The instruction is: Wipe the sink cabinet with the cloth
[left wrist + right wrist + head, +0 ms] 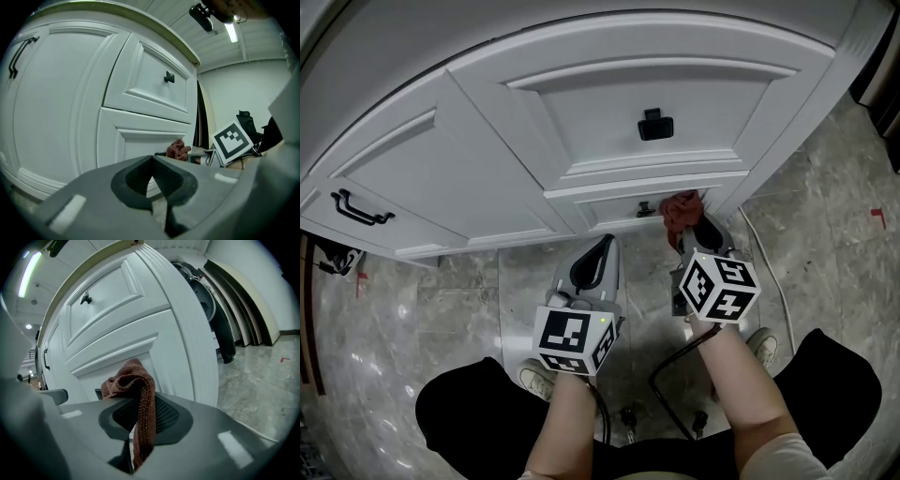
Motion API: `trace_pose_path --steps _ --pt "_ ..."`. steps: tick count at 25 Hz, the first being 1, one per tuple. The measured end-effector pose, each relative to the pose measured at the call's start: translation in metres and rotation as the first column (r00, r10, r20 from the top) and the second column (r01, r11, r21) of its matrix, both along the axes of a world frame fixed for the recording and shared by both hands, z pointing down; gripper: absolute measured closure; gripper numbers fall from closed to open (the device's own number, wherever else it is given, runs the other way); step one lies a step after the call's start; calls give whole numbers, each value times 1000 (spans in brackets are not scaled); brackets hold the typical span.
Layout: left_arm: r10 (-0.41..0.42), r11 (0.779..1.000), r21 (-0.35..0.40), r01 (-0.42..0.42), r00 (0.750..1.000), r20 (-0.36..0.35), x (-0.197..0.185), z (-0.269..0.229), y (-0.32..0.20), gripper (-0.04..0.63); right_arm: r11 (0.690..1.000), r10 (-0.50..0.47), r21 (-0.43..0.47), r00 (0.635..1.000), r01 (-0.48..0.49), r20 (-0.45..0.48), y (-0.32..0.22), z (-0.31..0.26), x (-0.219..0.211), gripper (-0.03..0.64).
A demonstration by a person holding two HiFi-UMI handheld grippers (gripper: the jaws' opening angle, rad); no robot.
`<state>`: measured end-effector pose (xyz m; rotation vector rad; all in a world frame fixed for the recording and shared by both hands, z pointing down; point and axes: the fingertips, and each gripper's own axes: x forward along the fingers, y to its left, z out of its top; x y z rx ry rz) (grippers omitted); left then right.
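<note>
Currently the right gripper (692, 225) has its jaws closed on the cloth (680, 208), a rust-brown knit rag. In the right gripper view a strip of the rag hangs down through the pinch, and the rest is bunched over the tips. Directly ahead of those tips stands the sink cabinet (581, 122), white with panelled fronts. The bunched cloth sits at the lower drawer front (609, 204), just right of a small dark pull (645, 210). It looks pressed against the panel, though neither view shows the contact line clearly, so contact is probable, not confirmed. The left gripper (605, 242) is held beside the right one, on its left and slightly further back from the cabinet. Its jaws meet at the tips with nothing between them; only floor and cabinet base show through the gap behind the pads. Well above both grippers on the cabinet is the upper drawer with a square black knob (655, 125). Far to the left of the left gripper is a door with a black bar handle (361, 210). Grey marbled floor tiles (825, 244) lie under both grippers.
</note>
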<state>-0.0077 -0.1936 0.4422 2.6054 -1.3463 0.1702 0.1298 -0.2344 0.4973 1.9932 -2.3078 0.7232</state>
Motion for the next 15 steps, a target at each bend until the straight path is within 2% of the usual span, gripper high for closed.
trace_pose_path --steps 5,9,15 --pt "22 1000 -5 -22 1000 -7 14 2 -1 595 999 37 -5 999 -37 -26 4 -2 25 528" --pt "57 998 -5 -57 998 22 29 6 0 595 998 61 28 997 -59 -41 9 -12 37 529" --pt "66 998 -12 -66 998 24 34 10 1 595 987 157 23 987 -156 -38 14 -14 79 529"
